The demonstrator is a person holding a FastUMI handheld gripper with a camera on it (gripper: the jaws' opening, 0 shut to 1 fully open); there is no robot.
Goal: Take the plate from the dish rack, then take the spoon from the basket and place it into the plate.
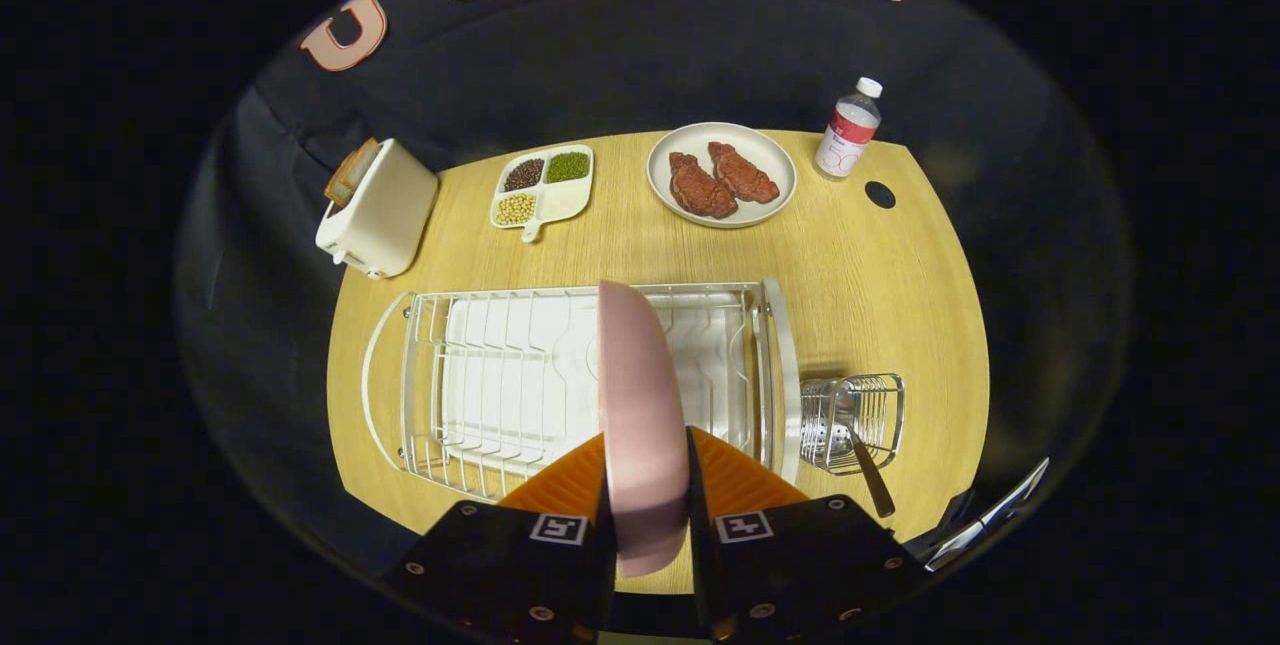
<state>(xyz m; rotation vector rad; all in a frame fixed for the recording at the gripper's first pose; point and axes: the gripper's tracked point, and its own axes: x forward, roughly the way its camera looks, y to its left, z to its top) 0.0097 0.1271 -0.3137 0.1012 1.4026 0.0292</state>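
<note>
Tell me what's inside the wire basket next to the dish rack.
The wire basket, beside the dish rack, holds a spoon, handle sticking out over the rim. Its bowl end is hidden by the wires. The gripper is shut on the pink plate.

You have almost nothing legible here. The small clear plastic bottle with a white cap (pixel 848 130), standing at the far corner of the light wooden tabletop (pixel 880 275), wears a red-and-white label — the print on it is too small and blurred to make out. The only other signs sit on the tool (pixel 647 495) itself: two square black-and-white coded markers (pixel 558 528), one on each finger block — patterns, not letters or numbers. Its fingers are clamped on the rim of the pink round plate (pixel 640 405), which carries no marking you can see.
</note>
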